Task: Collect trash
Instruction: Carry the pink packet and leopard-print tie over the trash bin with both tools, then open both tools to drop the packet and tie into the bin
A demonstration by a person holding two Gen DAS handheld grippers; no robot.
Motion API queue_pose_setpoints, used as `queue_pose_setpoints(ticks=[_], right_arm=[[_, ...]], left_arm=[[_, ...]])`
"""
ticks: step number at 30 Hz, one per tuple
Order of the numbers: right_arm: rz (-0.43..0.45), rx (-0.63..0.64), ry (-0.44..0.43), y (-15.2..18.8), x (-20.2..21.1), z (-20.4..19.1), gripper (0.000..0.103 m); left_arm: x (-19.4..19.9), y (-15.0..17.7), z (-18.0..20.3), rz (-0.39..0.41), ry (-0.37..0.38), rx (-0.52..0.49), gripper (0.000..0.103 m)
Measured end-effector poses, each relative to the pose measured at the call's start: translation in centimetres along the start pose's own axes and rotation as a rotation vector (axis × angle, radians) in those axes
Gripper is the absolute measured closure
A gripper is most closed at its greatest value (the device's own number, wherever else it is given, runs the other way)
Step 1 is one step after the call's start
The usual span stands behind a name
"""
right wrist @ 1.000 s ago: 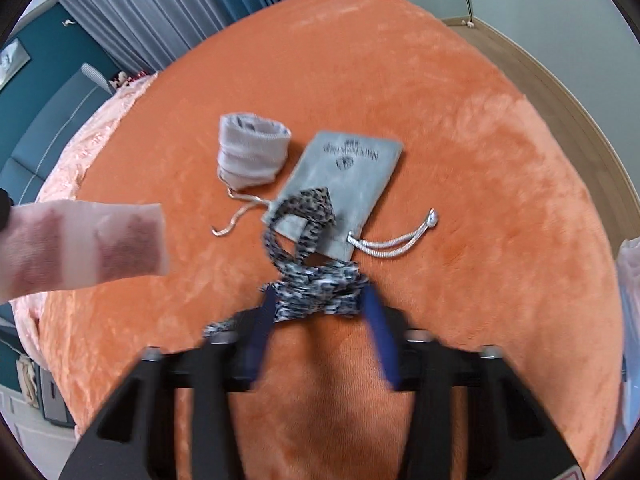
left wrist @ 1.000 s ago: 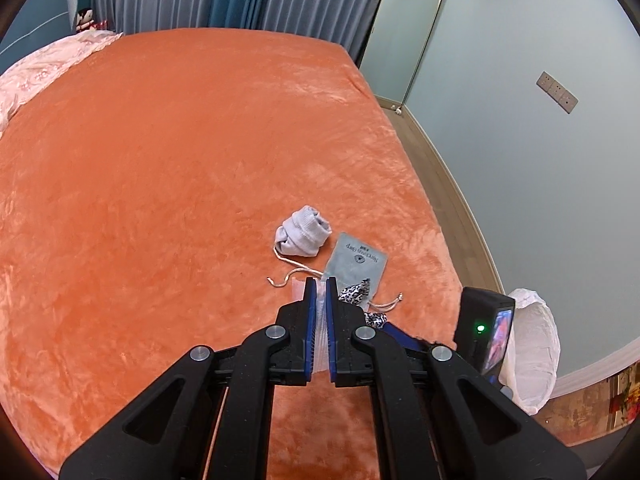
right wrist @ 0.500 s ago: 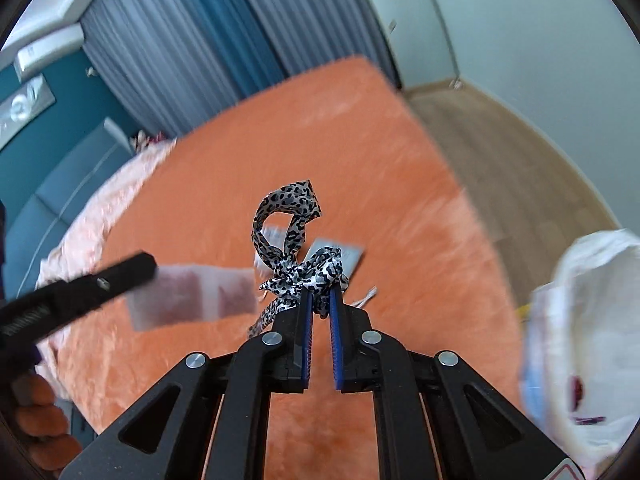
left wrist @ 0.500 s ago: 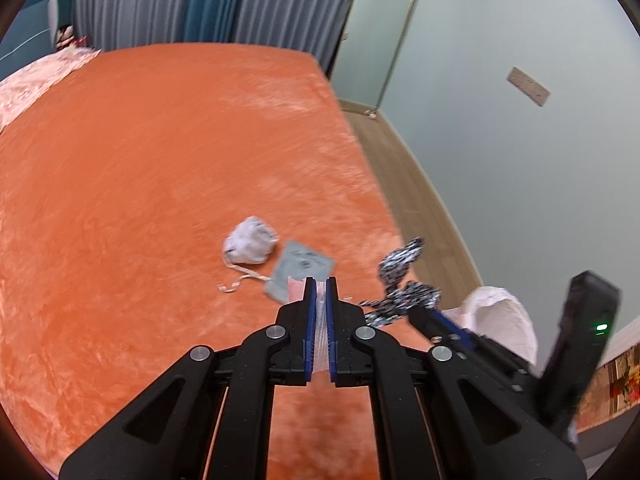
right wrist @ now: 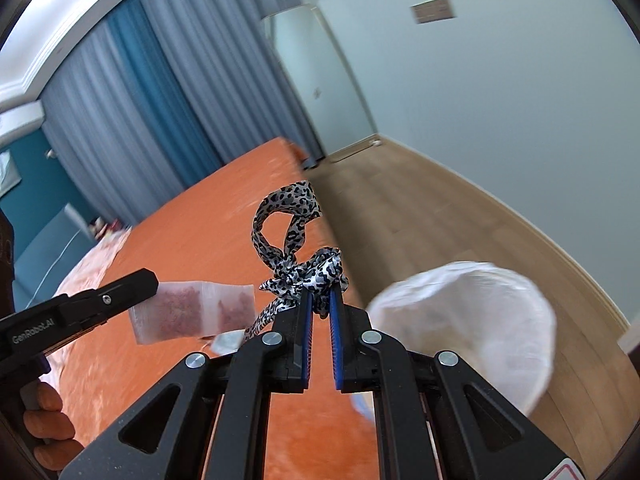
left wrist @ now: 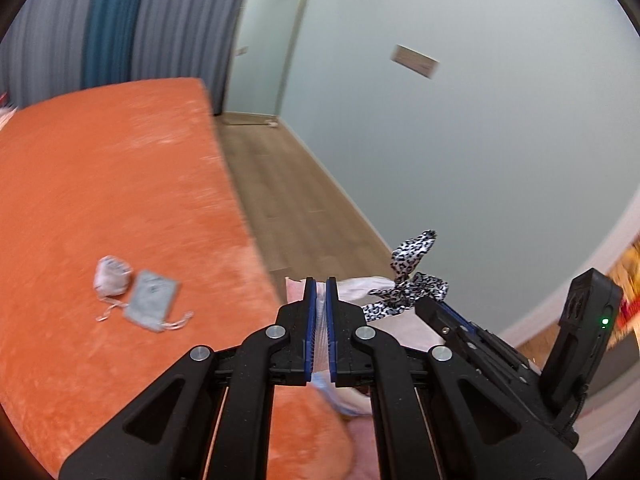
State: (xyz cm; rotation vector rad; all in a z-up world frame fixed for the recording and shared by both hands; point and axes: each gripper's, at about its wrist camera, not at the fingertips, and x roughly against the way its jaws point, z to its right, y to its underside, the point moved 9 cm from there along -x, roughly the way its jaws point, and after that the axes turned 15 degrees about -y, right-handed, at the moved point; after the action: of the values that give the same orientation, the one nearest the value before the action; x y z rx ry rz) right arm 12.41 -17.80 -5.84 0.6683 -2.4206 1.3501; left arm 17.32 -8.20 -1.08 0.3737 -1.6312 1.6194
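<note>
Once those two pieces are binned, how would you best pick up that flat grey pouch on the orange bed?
Probably pinch the grey pouch by one long edge, coming down from above. It lies flat on the soft orange bed, so its face offers nothing to squeeze.

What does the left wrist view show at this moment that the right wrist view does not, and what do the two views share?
Only the left wrist view shows the two grey pouches lying on the bed: the crumpled grey pouch and the flat grey drawstring pouch.

Only the right wrist view shows the clear sachet fully, with its reddish contents, pinched in the left claw, and a gloved hand on that tool's handle.

Both show the orange bedspread, the leopard-print ribbon shut in the right claw, the white-lined bin, the wooden floor and the curtains.
</note>
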Motion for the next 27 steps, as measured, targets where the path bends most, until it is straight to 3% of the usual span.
queue_pose_setpoints(ticks=[9, 16, 19, 21, 23, 24, 27], right_arm=[[0.073, -0.081, 0.081, -0.2, 5.3, 6.2, 0.095], [0.081, -0.122, 0.110, 0.9, 6.2, 7.8, 0.095], [0.070, -0.126, 0.114, 1.0, 5.7, 8.0, 0.088], [0.072, -0.131, 0.123, 1.1, 5.6, 7.9, 0.085], [0.069, -0.135, 0.131, 1.0, 5.4, 8.3, 0.064], [0.072, -0.136, 0.132, 1.0, 5.4, 8.4, 0.059], [0.075, -0.131, 0.127, 0.8, 5.3, 8.0, 0.058]], left_arm=[[0.1, 0.5, 9.8, 0.011, 0.111, -0.121, 0.098], [-0.8, 0.9, 13.0, -0.003, 0.127, -0.167, 0.098], [-1.3, 1.3, 13.0, -0.016, 0.112, -0.162, 0.098], [-1.5, 1.5, 12.5, -0.020, 0.086, -0.163, 0.092], [-1.9, 1.8, 11.7, -0.028, 0.059, -0.156, 0.073], [-2.0, 1.9, 11.3, -0.027, 0.046, -0.150, 0.070], [-2.1, 2.1, 10.0, -0.025, 0.021, -0.139, 0.066]])
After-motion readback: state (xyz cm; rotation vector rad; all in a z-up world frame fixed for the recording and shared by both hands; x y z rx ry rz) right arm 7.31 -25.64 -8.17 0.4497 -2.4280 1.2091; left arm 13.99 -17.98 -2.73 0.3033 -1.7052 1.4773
